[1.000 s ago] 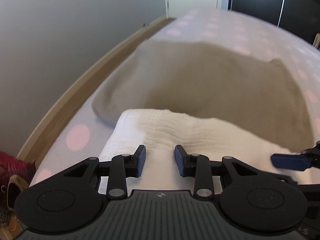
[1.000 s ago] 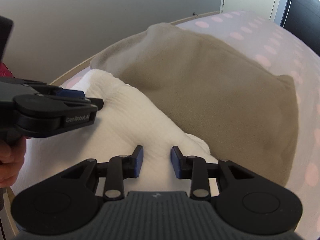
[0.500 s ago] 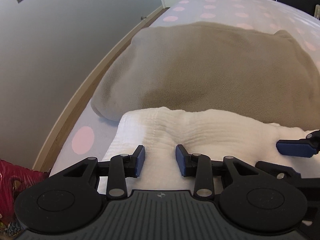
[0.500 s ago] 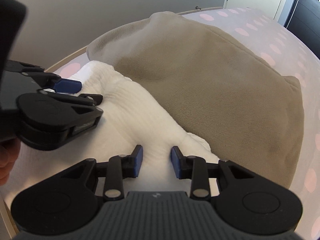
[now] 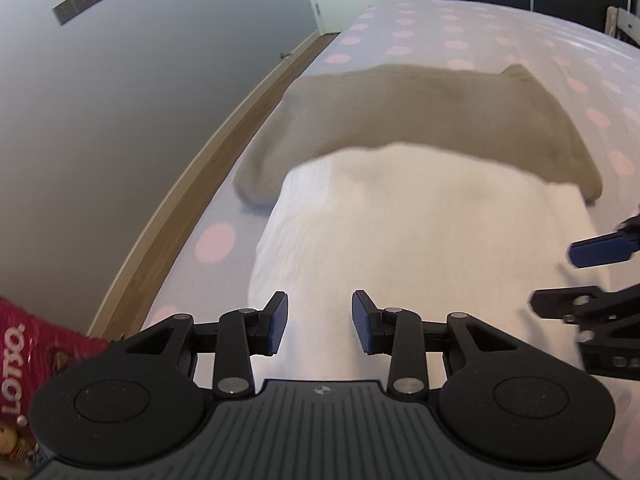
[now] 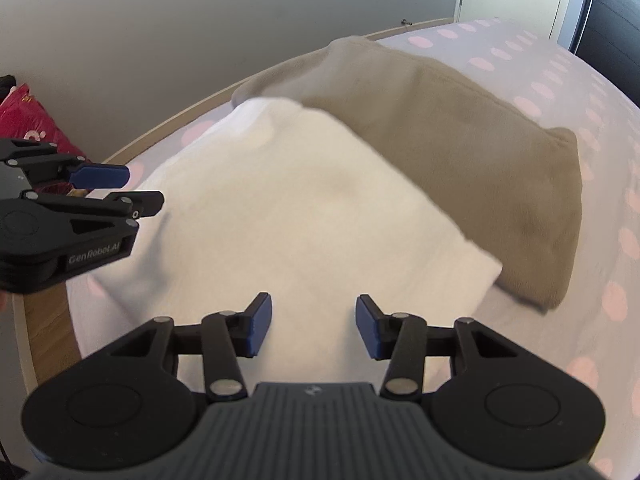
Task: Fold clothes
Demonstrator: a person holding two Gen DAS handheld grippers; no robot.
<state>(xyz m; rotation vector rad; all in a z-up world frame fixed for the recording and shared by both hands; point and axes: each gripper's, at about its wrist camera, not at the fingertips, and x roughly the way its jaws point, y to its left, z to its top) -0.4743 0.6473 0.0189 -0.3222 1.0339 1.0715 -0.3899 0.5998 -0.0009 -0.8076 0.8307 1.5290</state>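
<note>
White cloth is spread on the bed, folded into a thick rectangle, and its far edge lies over the near part of a beige folded garment. Both things rest near the wooden bed frame on the left side.

The left gripper is held just above the near edge of the white cloth, with its blue pads apart and nothing between them. The right gripper is held in the same way at the near right part of the cloth, its fingers also spread and empty. In the right wrist view the left gripper is seen from the side, and a gap is visible between its two fingers.

It is judged that a fold was laid down and that the next grasp must be prepared. For a good result, the two near corners should be taken at the same time, one by each gripper, and all layers of the cloth should be caught between the pads, not only the top one. The cloth should be lifted evenly, so that the edges stay aligned and the beige garment under the far edge is not dragged. A red bag stands beside the bed and should be avoided by the left gripper.
</note>
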